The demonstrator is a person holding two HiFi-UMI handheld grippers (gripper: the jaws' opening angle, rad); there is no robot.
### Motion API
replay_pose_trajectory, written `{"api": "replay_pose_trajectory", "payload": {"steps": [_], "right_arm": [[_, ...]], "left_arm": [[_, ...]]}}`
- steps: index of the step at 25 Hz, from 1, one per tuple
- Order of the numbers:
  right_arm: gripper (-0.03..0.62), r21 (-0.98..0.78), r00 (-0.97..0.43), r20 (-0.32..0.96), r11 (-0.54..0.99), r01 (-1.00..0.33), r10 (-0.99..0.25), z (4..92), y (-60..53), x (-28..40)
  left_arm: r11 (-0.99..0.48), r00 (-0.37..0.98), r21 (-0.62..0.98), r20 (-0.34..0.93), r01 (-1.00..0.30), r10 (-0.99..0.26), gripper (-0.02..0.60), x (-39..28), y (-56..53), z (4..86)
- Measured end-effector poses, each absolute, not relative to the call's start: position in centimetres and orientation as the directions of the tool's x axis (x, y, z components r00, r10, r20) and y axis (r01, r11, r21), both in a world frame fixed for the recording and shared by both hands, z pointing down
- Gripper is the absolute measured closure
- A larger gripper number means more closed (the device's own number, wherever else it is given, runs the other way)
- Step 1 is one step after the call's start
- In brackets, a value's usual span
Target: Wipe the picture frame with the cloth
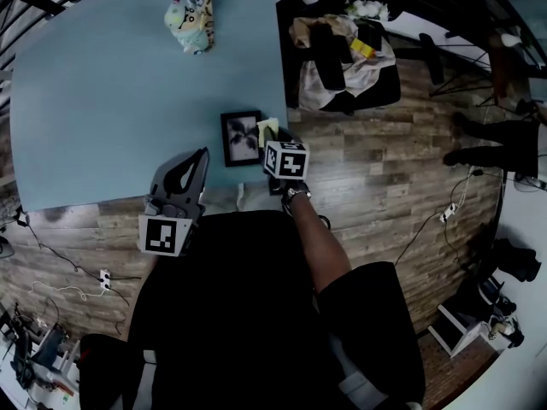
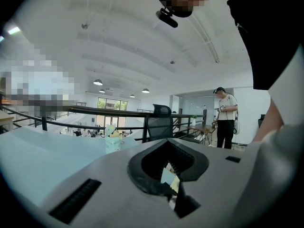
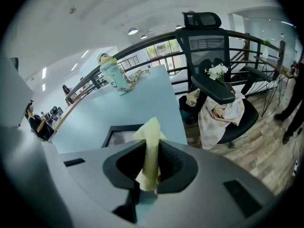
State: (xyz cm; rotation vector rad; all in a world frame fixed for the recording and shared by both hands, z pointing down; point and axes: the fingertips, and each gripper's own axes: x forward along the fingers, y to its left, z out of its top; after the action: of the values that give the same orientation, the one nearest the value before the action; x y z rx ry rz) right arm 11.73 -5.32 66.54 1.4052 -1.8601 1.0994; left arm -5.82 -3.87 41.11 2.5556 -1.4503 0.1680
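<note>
Hanging just left of the picture frame (image 1: 242, 137) and nearer the person, the left gripper (image 1: 200, 157) has its fingers drawn together on nothing and takes no part. The frame lies flat on the blue bench (image 1: 102, 101), with a plush toy (image 1: 195, 17) well beyond it. At the frame's right edge the right gripper (image 1: 272, 140) has its fingers clamped on the pale yellow cloth (image 1: 267, 128), whose free end pokes out over that edge; whether it touches the frame cannot be told. By the look of it, the cloth is in hand and at the frame, but the wipe seems hardly begun: glass and border remain to be covered.
</note>
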Motion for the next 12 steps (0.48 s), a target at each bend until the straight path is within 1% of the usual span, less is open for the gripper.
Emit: {"api": "replay_pose_trajectory", "payload": {"steps": [6,12], "right_arm": [[0.536,-0.265,-0.266,0.813,0.078,-0.961,-0.517,66.1,-5.1,13.1],[0.536,-0.278,-0.281,0.797,0.089,-0.956,-0.535,65.3,-4.9,12.1]], "left_arm": [[-0.513,0.526,0.116,0.191,-0.85,-0.829,0.584,-5.7,-3.9,41.1],[-0.517,0.53,0.115,0.19,-0.848,-0.826,0.584,-6.2,-3.6,41.3]]}}
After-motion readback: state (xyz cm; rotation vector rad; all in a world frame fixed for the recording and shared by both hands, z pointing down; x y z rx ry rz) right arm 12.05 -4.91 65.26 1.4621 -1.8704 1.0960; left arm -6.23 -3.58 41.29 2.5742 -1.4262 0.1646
